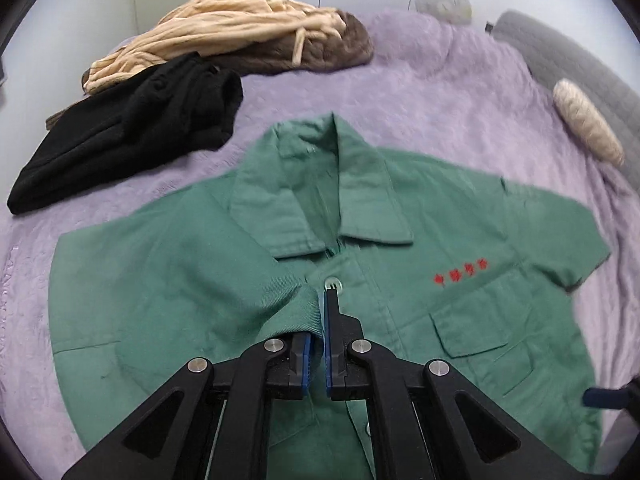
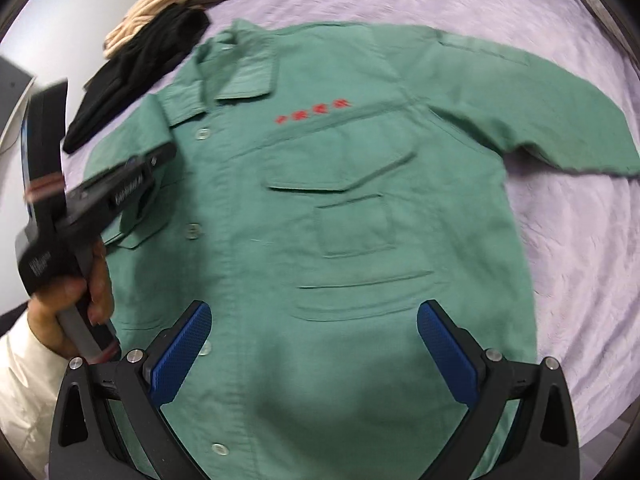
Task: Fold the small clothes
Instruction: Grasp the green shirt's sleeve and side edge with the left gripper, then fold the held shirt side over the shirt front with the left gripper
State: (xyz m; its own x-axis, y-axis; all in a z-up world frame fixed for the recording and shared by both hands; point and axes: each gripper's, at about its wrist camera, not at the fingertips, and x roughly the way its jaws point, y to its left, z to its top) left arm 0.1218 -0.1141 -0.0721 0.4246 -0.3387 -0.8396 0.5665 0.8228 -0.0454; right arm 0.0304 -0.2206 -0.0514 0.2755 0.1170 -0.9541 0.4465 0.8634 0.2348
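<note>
A small green shirt [image 1: 440, 220] with red embroidery and chest pockets lies face up on the bed, collar away from me. My left gripper [image 1: 322, 300] is shut on the cuff of one sleeve [image 1: 288, 300], which is drawn over the shirt's buttoned front near the top button. In the right wrist view the same left gripper [image 2: 160, 156] reaches in from the left, held by a hand [image 2: 92, 280]. My right gripper [image 2: 314, 320] hovers open over the lower half of the shirt [image 2: 340, 220], nothing between its blue pads [image 2: 184, 344]. The other sleeve [image 2: 540, 120] lies spread out flat.
A purple bed cover [image 1: 440, 100] lies under everything. A black garment [image 1: 128, 132] sits left of the collar, with a beige and brown blanket heap [image 1: 240, 32] behind it. A beige roll [image 1: 588, 124] and a grey cushion [image 1: 580, 68] lie along the right edge.
</note>
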